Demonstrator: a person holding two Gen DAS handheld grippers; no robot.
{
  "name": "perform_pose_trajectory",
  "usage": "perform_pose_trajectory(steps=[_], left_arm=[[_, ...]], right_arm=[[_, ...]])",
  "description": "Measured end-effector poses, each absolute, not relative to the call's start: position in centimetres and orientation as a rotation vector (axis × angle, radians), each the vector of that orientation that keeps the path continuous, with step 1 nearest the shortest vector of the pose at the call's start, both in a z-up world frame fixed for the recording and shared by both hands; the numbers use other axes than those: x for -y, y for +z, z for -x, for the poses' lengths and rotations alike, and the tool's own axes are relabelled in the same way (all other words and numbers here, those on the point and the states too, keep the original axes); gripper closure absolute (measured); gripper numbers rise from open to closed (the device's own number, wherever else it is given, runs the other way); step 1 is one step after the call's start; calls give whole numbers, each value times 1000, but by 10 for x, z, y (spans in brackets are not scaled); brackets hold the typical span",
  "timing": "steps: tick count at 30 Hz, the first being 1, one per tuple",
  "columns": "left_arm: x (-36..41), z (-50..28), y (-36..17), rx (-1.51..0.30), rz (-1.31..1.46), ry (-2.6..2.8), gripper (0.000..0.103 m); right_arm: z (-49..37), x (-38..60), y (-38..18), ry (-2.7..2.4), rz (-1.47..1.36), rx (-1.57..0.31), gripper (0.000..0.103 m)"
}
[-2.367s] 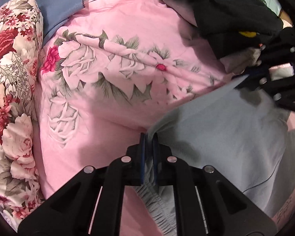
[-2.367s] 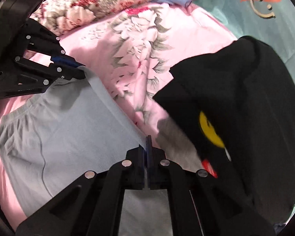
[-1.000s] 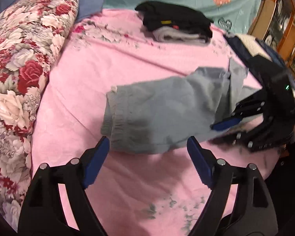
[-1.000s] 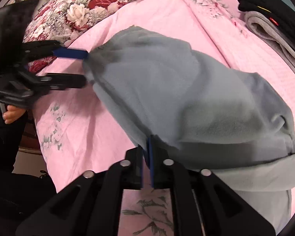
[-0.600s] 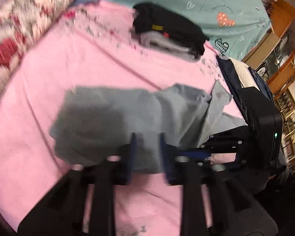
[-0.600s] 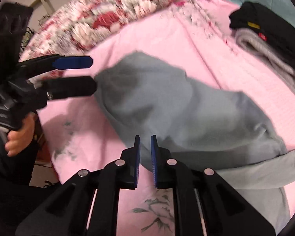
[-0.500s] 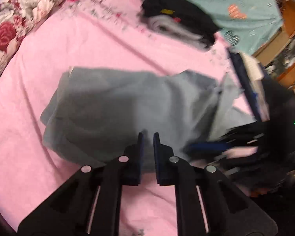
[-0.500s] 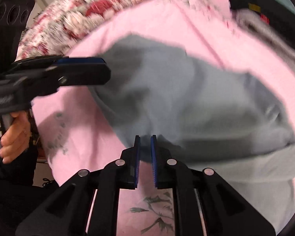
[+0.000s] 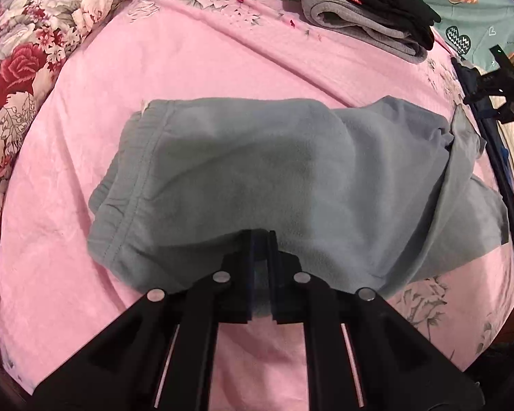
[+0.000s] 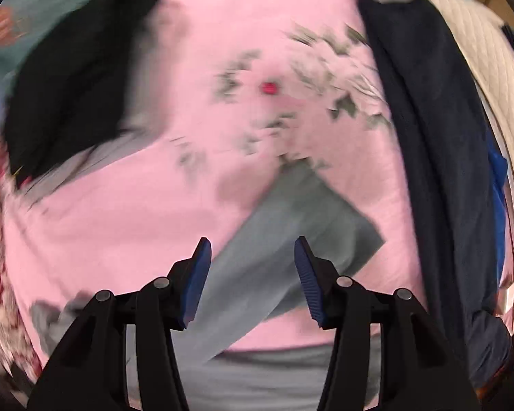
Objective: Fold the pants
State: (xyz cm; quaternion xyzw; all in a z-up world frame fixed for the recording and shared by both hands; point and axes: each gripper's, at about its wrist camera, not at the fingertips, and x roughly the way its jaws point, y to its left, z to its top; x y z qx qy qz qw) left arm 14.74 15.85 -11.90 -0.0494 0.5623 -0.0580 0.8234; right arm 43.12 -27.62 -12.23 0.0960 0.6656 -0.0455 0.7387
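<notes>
Pants of grey fleece lie across the pink bed sheet, folded once, waistband towards the floral pillow and leg ends trailing away from it. At the pants' near edge the left tool is pinched tight on a bit of the grey cloth. Over the loose leg end, the right tool hangs with its jaws apart, holding nothing. A good next move would be closing it low on both layers of that leg end, then carrying it towards the waistband with the left tool pinning the cloth flat. Beyond the pants sits a stack of folded clothes.
</notes>
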Motion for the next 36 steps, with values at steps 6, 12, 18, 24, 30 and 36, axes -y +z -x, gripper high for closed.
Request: perform_pose_trajectory(steps=[6, 12, 18, 24, 30, 36], left_arm=[[-163, -150, -120, -1195, 107, -150, 94], [-164, -153, -120, -1199, 114, -158, 94], [-165, -153, -120, -1201, 125, -163, 94], [-168, -161, -120, -1250, 125, -196, 94], [-159, -162, -119, -1267, 41, -190, 94], [-152, -159, -119, -1261, -26, -171, 94]], right_arm=[[-458, 281, -143, -108, -270, -1487, 52], [-456, 278, -162, -184, -222, -1525, 55], [-435, 287, -153, -191, -265, -1480, 99], [-386, 318, -93, -126, -316, -1350, 99], [-277, 364, -36, -50, -410, -1178, 99], [-169, 396, -83, -68, -514, -1157, 99]])
